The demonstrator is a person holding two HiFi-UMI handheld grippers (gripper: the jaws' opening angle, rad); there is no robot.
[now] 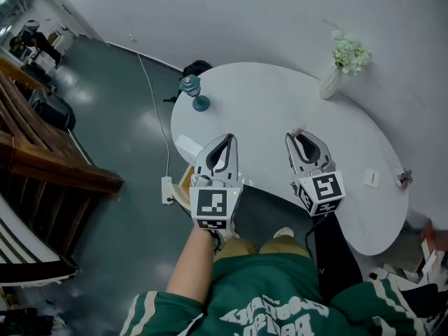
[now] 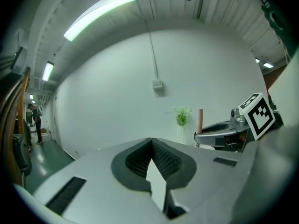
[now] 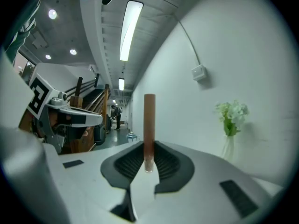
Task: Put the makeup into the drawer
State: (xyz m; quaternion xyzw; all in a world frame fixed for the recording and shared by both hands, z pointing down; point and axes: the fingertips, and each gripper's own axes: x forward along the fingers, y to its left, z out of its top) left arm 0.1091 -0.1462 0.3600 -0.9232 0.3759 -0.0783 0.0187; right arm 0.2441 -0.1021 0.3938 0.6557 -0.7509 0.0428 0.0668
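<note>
Green white-printed top (image 1: 280,310); grey, marker-cubed left gripper (image 1: 228,140) and right gripper (image 1: 295,136).

The table (image 1: 266,96) has a smooth, matt white top, and the floor (image 1: 119,124) past its left edge is glossy grey-green. The right gripper (image 3: 148,148) is matt grey plastic with ribbed black pads (image 3: 125,163); the makeup tube (image 3: 149,120) between them looks smooth, brown and clear-ended.

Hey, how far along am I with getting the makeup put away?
Done: pickup. The right gripper clamps a slim brown tube upright, over the white table. The left gripper is shut and empty. Left: stowing the tube. No drawer shows in any view, so nothing looks put away yet.
</note>
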